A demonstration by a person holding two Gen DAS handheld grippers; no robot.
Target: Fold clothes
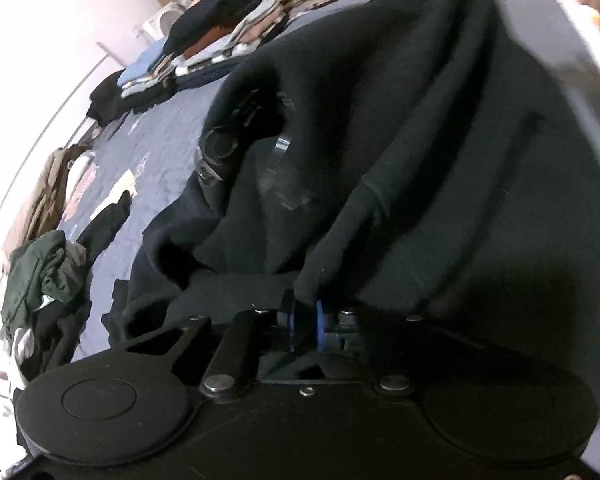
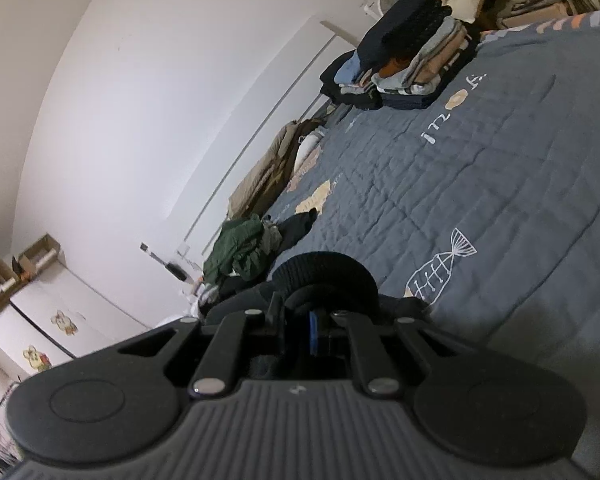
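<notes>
Black tongs (image 1: 306, 312), blue pads (image 1: 320, 326)

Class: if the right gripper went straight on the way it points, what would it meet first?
Probably the ribbed black cuff that the right gripper is already shut on; past it, likely the grey quilt, though depth is unclear.

The black garment (image 1: 440, 128) is soft, matt knit cloth with a ribbed cuff (image 2: 324, 268). The grey bedspread (image 2: 480, 168) is quilted, matt cotton-like cloth. Gripper bodies look matt black plastic with shiny metal rivets.
</notes>
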